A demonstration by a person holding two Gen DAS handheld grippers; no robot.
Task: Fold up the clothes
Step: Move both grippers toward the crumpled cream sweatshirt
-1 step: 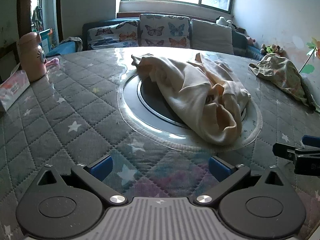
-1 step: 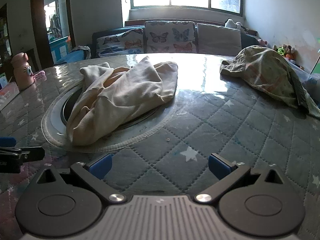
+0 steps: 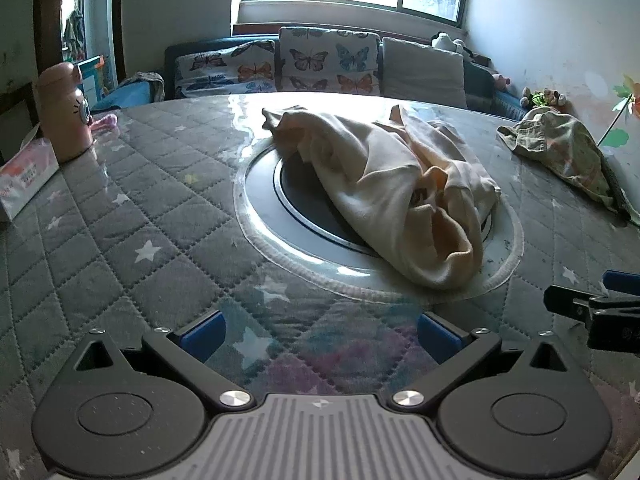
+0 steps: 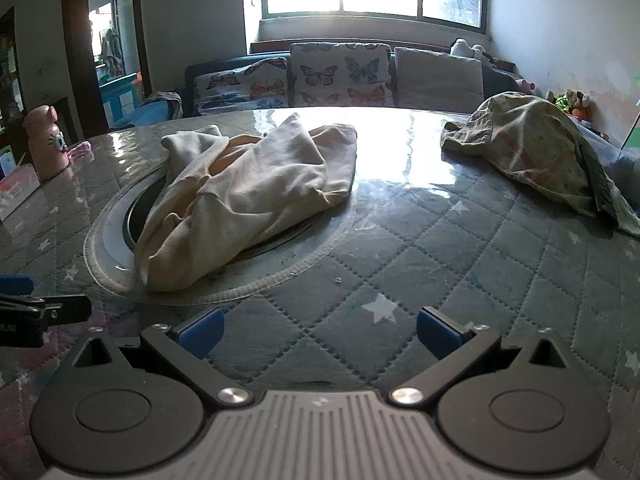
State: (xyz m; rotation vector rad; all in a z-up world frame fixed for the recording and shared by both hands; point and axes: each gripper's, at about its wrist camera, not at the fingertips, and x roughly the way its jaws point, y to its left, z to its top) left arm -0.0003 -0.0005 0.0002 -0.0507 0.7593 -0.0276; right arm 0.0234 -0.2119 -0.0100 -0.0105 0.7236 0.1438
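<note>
A crumpled cream garment (image 3: 392, 200) lies in a heap over the round inset in the middle of the quilted grey table (image 3: 120, 216); it also shows in the right wrist view (image 4: 248, 196). A rumpled olive patterned garment (image 3: 568, 156) lies at the table's far right, also in the right wrist view (image 4: 536, 160). My left gripper (image 3: 320, 334) is open and empty, low over the table's near edge, short of the cream garment. My right gripper (image 4: 320, 330) is open and empty, to the right of the left one, also short of the garment.
A pink cat-face bottle (image 3: 64, 112) and a tissue pack (image 3: 24, 176) stand at the table's left edge. A sofa with butterfly cushions (image 3: 328, 60) runs behind the table under the window. The right gripper's finger (image 3: 592, 308) shows at the left view's right edge.
</note>
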